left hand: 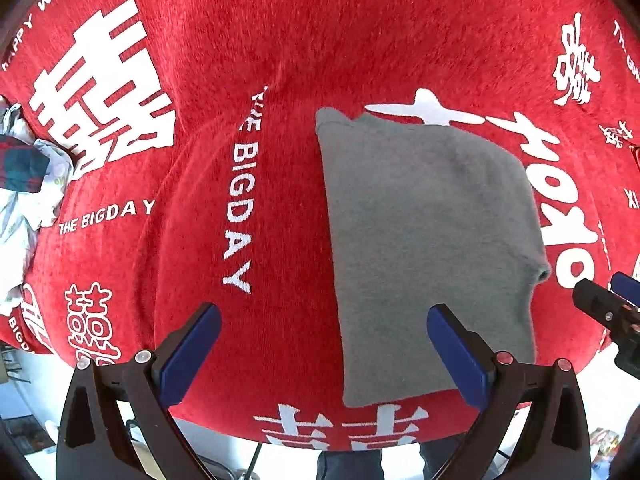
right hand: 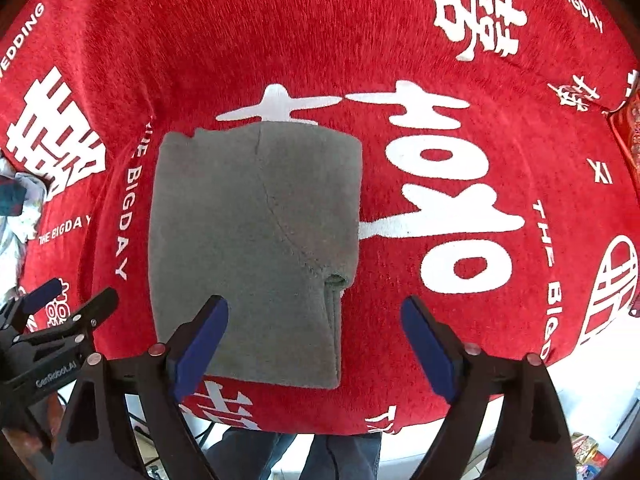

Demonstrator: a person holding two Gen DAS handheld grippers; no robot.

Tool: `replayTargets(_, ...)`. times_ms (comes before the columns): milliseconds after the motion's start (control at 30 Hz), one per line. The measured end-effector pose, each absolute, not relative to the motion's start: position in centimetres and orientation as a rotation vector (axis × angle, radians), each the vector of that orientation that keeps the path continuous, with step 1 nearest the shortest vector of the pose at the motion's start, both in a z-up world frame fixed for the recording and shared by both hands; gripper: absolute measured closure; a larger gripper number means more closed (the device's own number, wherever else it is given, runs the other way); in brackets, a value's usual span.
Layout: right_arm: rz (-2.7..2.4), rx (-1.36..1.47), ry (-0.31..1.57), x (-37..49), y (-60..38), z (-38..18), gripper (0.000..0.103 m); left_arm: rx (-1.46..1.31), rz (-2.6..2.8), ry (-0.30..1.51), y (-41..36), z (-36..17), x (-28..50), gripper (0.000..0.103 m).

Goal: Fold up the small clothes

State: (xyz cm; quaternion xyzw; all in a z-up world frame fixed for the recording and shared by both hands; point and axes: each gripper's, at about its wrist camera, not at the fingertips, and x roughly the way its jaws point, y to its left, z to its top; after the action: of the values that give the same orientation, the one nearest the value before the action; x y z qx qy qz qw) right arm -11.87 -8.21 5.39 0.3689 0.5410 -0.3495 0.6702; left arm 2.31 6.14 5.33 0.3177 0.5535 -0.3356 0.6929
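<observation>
Grey knit garment (right hand: 256, 248) lies folded flat on red printed cloth (right hand: 280, 40) near front edge, looks soft, light, limp, w/ fuzzy non-slip nap—best pinched at hem/corner; left gripper (left hand: 324, 344) and right gripper (right hand: 316, 344) both spread wide above, nothing held.

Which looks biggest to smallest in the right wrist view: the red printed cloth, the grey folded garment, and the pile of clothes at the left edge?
1. Red printed cloth
2. Grey folded garment
3. Pile of clothes, though the frame's edge cuts it off, so its full size is unsure.
</observation>
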Motion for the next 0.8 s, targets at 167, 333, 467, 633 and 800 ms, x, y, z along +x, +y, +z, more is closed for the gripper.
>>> replayTargets(167,-0.808,0.818,1.220,-11.7,-8.0,6.2,0.013,0.702,-0.740,1.249,6.2,5.9,2.0,0.000)
replayTargets(333,-0.813,0.828,1.218,-11.8,-8.0,6.9,0.013,0.696,-0.738,1.252,6.5,6.5,1.8,0.000)
replayTargets(467,-0.811,0.839,1.218,-11.9,-7.9,7.2,0.013,0.692,-0.737,1.251,6.7,7.1,1.8,0.000)
replayTargets(633,-0.814,0.834,1.220,-11.9,-7.9,7.7,0.013,0.682,-0.735,1.247,6.9,7.9,1.9,0.000)
replayTargets(800,-0.813,0.830,1.222,-11.7,-7.9,8.2,0.013,0.673,-0.736,1.244,7.0,8.5,2.1,0.000)
